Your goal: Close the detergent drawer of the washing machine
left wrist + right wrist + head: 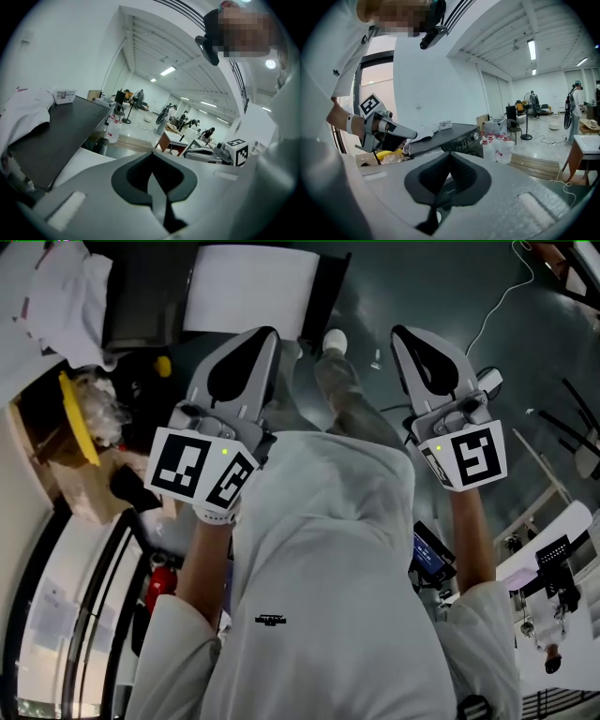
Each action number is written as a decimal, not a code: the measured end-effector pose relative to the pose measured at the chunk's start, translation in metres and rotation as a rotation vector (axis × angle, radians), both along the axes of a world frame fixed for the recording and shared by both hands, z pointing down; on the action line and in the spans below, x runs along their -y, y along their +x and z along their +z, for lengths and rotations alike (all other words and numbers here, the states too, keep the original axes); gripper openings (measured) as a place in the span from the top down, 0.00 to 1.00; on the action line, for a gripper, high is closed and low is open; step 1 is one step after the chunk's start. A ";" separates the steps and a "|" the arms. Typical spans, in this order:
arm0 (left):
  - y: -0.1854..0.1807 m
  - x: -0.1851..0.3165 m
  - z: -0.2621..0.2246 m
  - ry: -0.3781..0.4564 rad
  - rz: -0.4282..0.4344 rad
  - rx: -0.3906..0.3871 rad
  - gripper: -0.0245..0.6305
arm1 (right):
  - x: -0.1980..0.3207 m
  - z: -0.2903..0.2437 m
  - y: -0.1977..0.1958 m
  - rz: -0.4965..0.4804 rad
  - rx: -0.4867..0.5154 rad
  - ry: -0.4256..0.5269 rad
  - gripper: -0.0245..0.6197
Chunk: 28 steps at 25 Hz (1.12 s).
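Note:
The washing machine (451, 133) has a dark grey top and a control panel with a round knob (476, 136). It stands ahead and to the left in the right gripper view. I cannot make out its detergent drawer. The left gripper view shows its dark top (56, 136) at the left, with a white cloth (23, 112) on it. In the head view my left gripper (262, 334) and right gripper (405, 334) are held out in front of the person's white-clad body, well apart from the machine (141, 296). Both have their jaws together, left gripper (152, 153) and right gripper (450, 153), and hold nothing.
A cardboard box (84, 486) and a yellow object (75, 418) sit at the left, with a red extinguisher (159, 582) nearer. Clear bottles (501, 146) stand on the floor beside the machine. A white cable (497, 306) trails over the dark floor. People stand far off.

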<state>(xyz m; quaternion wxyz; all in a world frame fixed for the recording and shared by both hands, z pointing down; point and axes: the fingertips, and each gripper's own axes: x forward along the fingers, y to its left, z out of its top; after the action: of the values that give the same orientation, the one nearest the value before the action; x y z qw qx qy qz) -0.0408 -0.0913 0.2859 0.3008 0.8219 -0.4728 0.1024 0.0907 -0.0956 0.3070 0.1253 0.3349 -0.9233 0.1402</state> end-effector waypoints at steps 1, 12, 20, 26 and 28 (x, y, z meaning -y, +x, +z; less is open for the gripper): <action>-0.001 0.000 0.004 -0.004 0.000 0.002 0.93 | 0.001 0.005 -0.002 0.000 0.001 -0.005 0.96; -0.001 -0.002 0.056 -0.082 -0.016 -0.004 0.93 | 0.013 0.063 -0.019 -0.049 -0.021 -0.059 0.92; 0.006 -0.001 0.087 -0.132 -0.007 -0.012 0.93 | 0.011 0.102 -0.034 -0.157 -0.030 -0.103 0.81; 0.004 0.000 0.102 -0.155 -0.024 -0.005 0.93 | 0.012 0.136 -0.042 -0.276 -0.100 -0.095 0.79; 0.002 -0.002 0.106 -0.163 -0.029 -0.004 0.93 | 0.012 0.144 -0.046 -0.314 -0.110 -0.095 0.77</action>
<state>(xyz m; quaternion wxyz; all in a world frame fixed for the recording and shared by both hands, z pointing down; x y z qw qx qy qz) -0.0384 -0.0893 0.3919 0.3691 0.7879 -0.4741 0.1346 0.0451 -0.1073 0.4506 0.2114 0.1874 -0.9484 0.1438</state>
